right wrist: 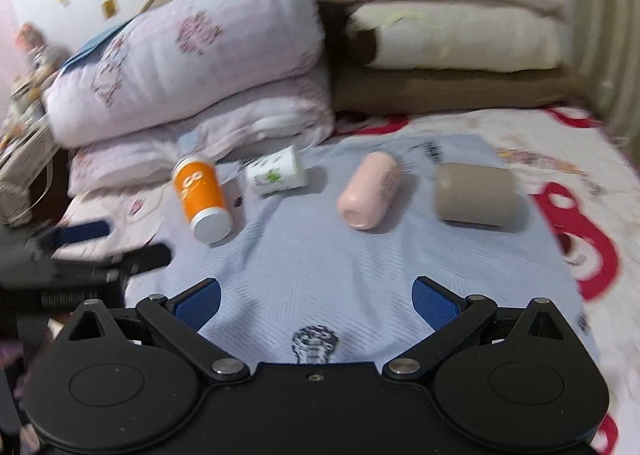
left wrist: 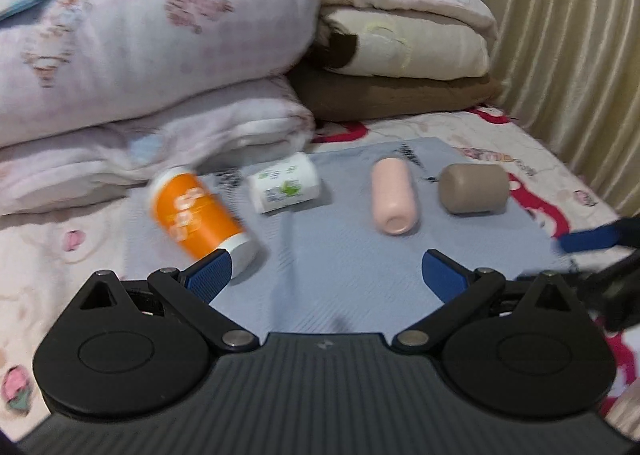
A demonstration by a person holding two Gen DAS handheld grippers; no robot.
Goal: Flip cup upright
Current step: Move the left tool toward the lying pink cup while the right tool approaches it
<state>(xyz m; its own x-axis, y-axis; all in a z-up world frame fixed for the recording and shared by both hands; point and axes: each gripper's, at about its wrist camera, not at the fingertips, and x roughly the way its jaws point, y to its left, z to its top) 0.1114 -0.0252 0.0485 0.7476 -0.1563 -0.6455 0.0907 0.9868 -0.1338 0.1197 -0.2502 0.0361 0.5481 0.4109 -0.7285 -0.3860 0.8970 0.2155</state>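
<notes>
Four cups, orange [left wrist: 196, 211], white [left wrist: 286, 183], pink [left wrist: 392, 197] and taupe [left wrist: 472, 188], are lying toppled on the blue cloth [left wrist: 340, 255] while both the left gripper [left wrist: 326, 273] and the right gripper [right wrist: 316, 297] are hovering with fingers spread wide, gripping nothing.

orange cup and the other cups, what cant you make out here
- Orange cup: its lettering is motion-blurred in both views, and the left gripper's finger covers part of its white end in the left wrist view.
- White cup: the print is too small and blurred to read.
- Tan cup: which end is open cannot be told in either view.
- Left gripper in the right wrist view: cut off by the left edge.
</notes>
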